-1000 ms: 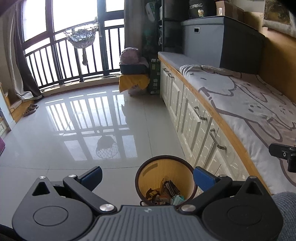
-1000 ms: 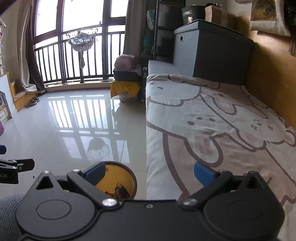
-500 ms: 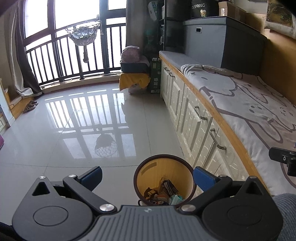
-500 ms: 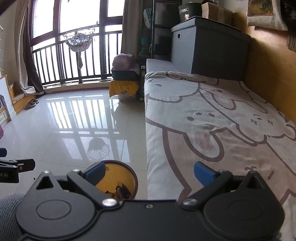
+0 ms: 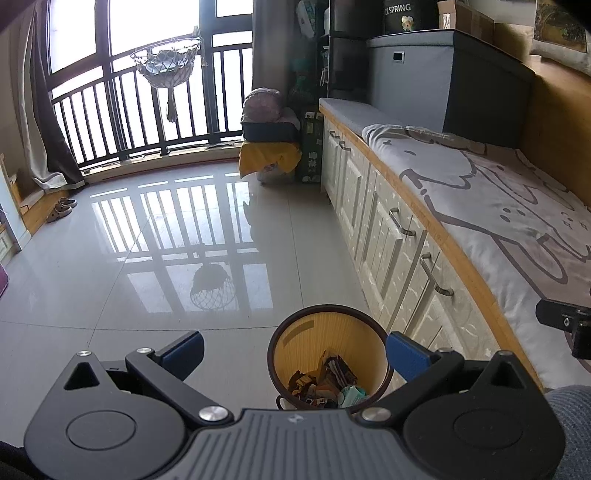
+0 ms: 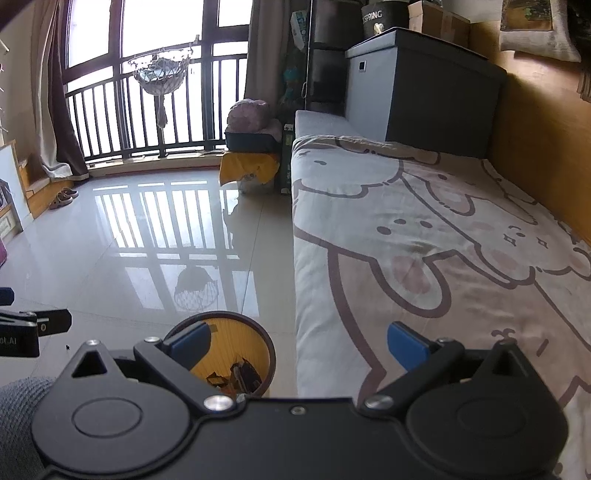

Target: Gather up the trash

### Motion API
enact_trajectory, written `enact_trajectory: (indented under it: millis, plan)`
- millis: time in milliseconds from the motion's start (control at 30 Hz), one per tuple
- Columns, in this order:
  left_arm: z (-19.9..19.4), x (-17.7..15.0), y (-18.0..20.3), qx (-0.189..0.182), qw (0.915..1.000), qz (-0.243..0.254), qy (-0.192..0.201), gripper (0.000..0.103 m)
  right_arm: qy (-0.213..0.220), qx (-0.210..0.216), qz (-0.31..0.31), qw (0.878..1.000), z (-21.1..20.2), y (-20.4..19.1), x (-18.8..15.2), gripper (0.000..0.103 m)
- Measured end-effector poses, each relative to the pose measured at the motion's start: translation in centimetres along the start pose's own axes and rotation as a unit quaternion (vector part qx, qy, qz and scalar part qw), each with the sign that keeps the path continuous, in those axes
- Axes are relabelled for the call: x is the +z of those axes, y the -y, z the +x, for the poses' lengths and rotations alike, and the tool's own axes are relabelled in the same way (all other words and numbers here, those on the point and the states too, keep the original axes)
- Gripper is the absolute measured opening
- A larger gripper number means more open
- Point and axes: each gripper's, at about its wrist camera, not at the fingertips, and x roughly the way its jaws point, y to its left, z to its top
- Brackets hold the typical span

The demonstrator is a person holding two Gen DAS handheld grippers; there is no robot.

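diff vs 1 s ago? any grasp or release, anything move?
No grasp or release: left gripper and right gripper are open and empty, as before. Both views drifted slightly: the trash bin sits a little left of where it was in the left wrist view and shows more fully in the right wrist view. The trash in it, the bed and the floor look unchanged.

"ck spring" on a dark round tin (image 5: 410, 16) atop the grey storage box (image 5: 443, 77), "spring" in right view

Upright yellow bin (image 5: 328, 354) holding trash (image 5: 325, 384)
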Motion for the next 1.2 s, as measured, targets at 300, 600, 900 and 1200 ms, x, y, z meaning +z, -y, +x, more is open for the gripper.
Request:
enact_trajectory:
  millis: [300,600,900,1200]
  plan:
    - [0.49,-0.44,0.06,-0.001,1.0,-0.001,-0.006,0.103,-0.008,0.001,-0.003,1.0,0.44,-0.01,0.06,0.103]
    - [0.51,-0.44,0.06,-0.001,1.0,-0.001,-0.008,0.103,-0.015,0.005,-0.002,1.0,0.81,0.13,0.14,0.102]
    - [0.52,-0.45,0.1,-0.001,1.0,-0.001,-0.008,0.103,-0.018,0.006,-0.001,1.0,0.9,0.17,0.05,0.102]
    - [0.54,-0.38,0.13,-0.002,1.0,0.0,-0.009,0.103,-0.018,0.006,-0.002,1.0,0.9,0.16,0.07,0.102]
